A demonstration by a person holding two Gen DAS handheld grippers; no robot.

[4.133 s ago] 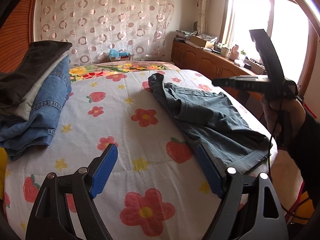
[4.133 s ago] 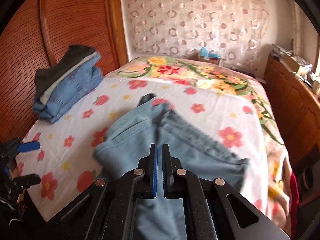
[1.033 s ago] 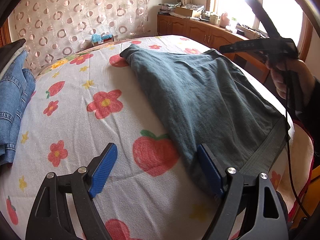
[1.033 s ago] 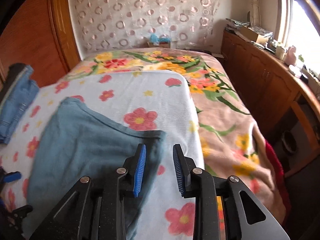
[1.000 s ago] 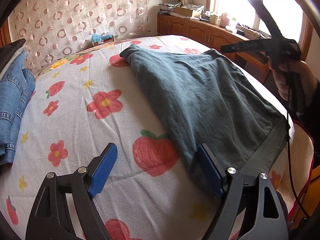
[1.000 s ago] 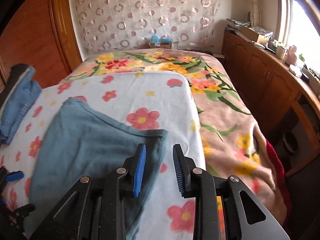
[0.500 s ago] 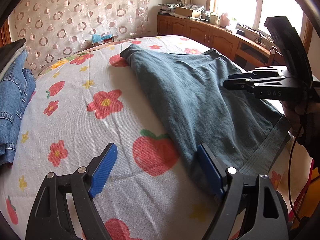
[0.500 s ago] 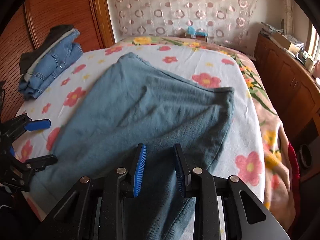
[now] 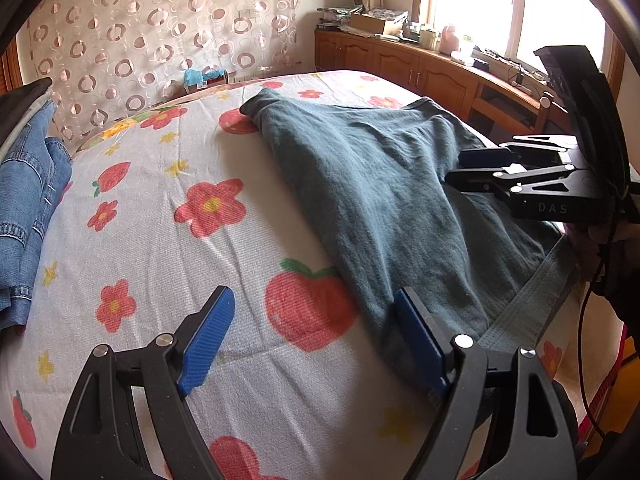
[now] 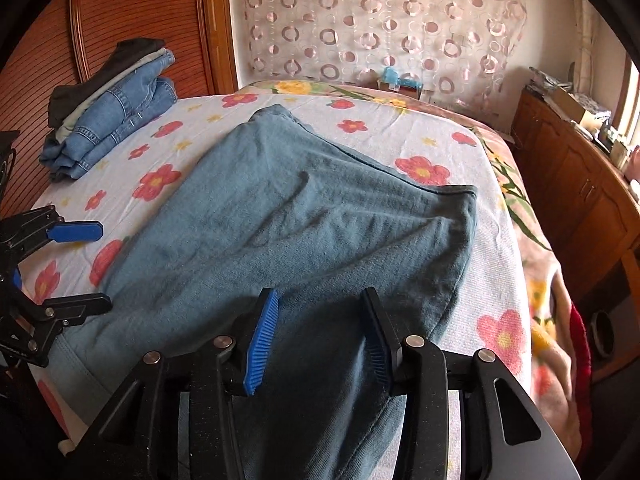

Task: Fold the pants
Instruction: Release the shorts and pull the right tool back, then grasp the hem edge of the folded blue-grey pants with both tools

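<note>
Daylight from window (image 9: 520,4), glare there; sharp, fisheye-warped edges.

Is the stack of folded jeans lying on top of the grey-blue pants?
No, the folded jeans sit apart, with bare sheet before the pants.

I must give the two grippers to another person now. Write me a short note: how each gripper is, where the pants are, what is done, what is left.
Left gripper: jaws open, holding nothing, at the near left edge of the pants.
Right gripper: jaws opening above the pants' near end, gripping nothing.
Pants: teal, spread on the flowered sheet, waistband at the near edge.
Stack of folded clothes: far left of the bed.
Done: pants laid out, still a bit wrinkled.
Left: all the folds, then probably onto the stack.
</note>
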